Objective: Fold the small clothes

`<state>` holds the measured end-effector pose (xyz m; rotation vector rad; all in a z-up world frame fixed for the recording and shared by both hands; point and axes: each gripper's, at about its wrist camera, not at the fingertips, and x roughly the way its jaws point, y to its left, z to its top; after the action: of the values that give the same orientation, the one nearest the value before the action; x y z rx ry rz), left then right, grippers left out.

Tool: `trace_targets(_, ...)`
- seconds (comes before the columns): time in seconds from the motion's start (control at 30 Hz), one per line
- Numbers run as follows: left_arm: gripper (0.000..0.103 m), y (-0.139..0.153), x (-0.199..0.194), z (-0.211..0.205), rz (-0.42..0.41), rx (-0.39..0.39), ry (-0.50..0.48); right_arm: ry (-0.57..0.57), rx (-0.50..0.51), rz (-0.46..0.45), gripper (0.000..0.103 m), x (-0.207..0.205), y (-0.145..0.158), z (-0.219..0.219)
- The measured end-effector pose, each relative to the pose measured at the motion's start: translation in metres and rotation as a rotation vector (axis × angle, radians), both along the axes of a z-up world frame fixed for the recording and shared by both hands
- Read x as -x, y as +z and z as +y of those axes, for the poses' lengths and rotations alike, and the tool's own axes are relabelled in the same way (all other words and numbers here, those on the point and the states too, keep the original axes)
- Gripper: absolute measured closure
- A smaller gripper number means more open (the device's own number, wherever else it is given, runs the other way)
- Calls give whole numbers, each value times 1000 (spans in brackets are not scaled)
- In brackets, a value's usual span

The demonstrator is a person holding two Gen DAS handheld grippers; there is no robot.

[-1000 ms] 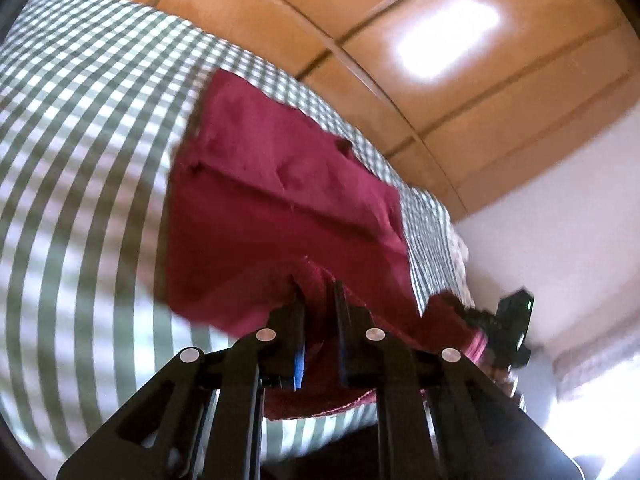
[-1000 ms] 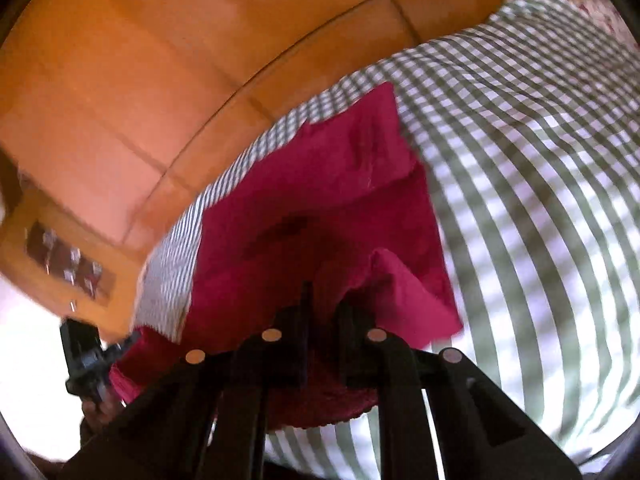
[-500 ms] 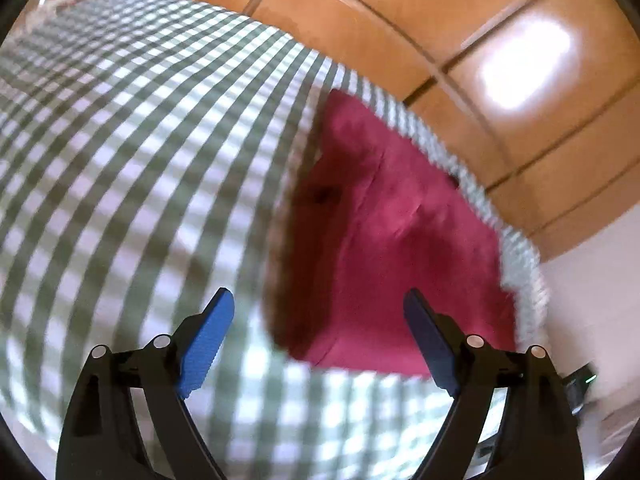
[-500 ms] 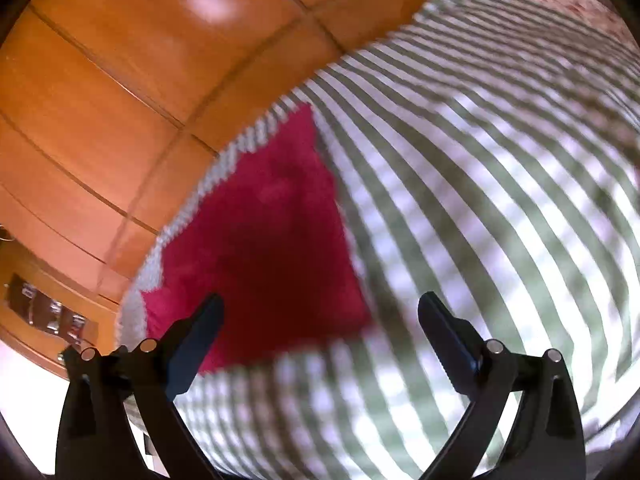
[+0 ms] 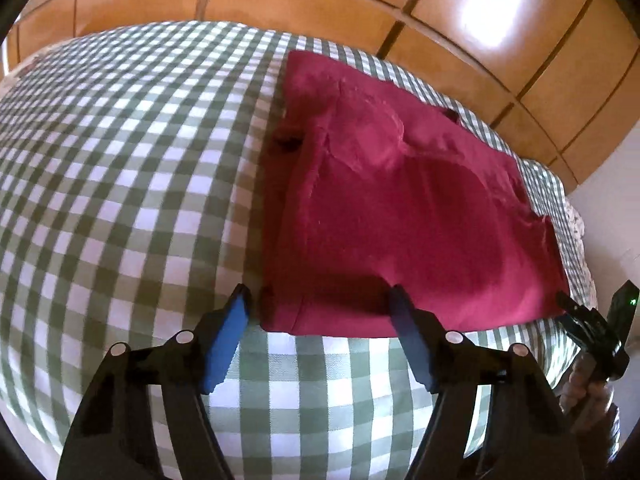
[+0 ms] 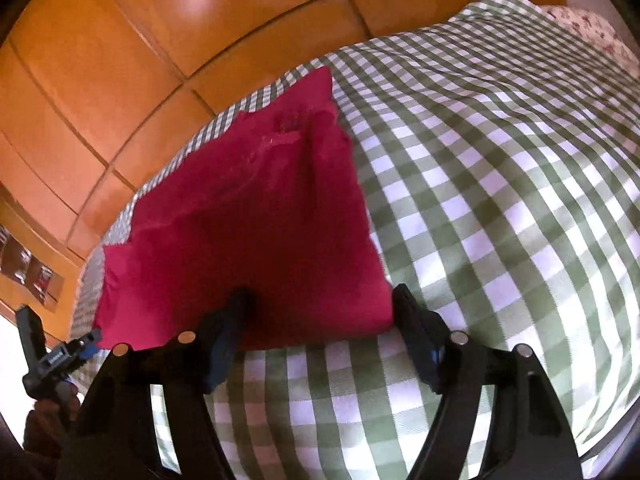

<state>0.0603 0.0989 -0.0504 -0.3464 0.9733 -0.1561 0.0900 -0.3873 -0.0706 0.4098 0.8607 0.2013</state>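
A dark red garment (image 5: 404,216) lies folded flat on the green and white checked bedspread (image 5: 120,184). My left gripper (image 5: 320,320) is open and empty, just short of the garment's near left corner. In the right wrist view the same garment (image 6: 248,232) lies ahead, and my right gripper (image 6: 320,316) is open and empty at its near right corner. The right gripper also shows at the far right of the left wrist view (image 5: 592,332), and the left gripper at the lower left of the right wrist view (image 6: 52,356).
Orange wooden wardrobe panels (image 5: 480,20) stand close behind the bed's far edge. A floral pillow (image 6: 588,28) lies at the far right. The bedspread (image 6: 500,184) spreads wide to the right of the garment.
Both grippers were shut on the garment's edge a second ago. They let go, opened wide, and drew back a little; the garment now lies folded flat.
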Motion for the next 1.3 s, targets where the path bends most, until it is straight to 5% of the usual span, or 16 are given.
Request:
trace_targets(0.1, 47, -3, 0, -1, 7, 22, -16, 5, 1, 2, 36, -5, -1, 2)
trace_targets(0.2, 66, -3, 1, 0, 15, 25, -31, -3, -1, 24, 62, -9, -4, 0)
trace_targets(0.27, 76, -3, 3, 1, 14, 38, -42, 1, -26, 31, 70, -7, -3, -2)
trace_targets(0.4, 81, 1, 13, 2, -5, 59, -68, 27, -15, 45, 78, 2, 2, 3)
trace_targets(0.77, 81, 1, 87, 8, 37, 110, -179, 174, 28, 131, 78, 80, 12, -6)
trace_targets(0.8, 80, 1, 95, 9, 43, 105, -191, 189, 33, 144, 76, 89, 10, -6)
trace_targets(0.9, 64, 1, 108, 18, 56, 81, -181, 172, 71, 155, 49, 103, 9, -8)
trace_targets(0.97, 38, 8, 106, 25, 28, 50, -146, 160, 61, 132, 45, 104, 14, -11)
trace_targets(1.03, 36, 18, 98, 29, -17, 29, -116, 130, 74, 83, 24, 101, 25, -13)
trace_targets(1.1, 36, 29, 86, 30, -56, 32, -112, 87, 66, 17, 14, 97, 37, -18)
trace_targets(1.23, 36, 41, 60, 23, -91, 9, -112, 49, 123, -30, 14, 78, 47, -20)
trace_targets(1.3, 36, 43, 43, 14, -105, -14, -117, 43, 162, -40, 23, 62, 48, -16)
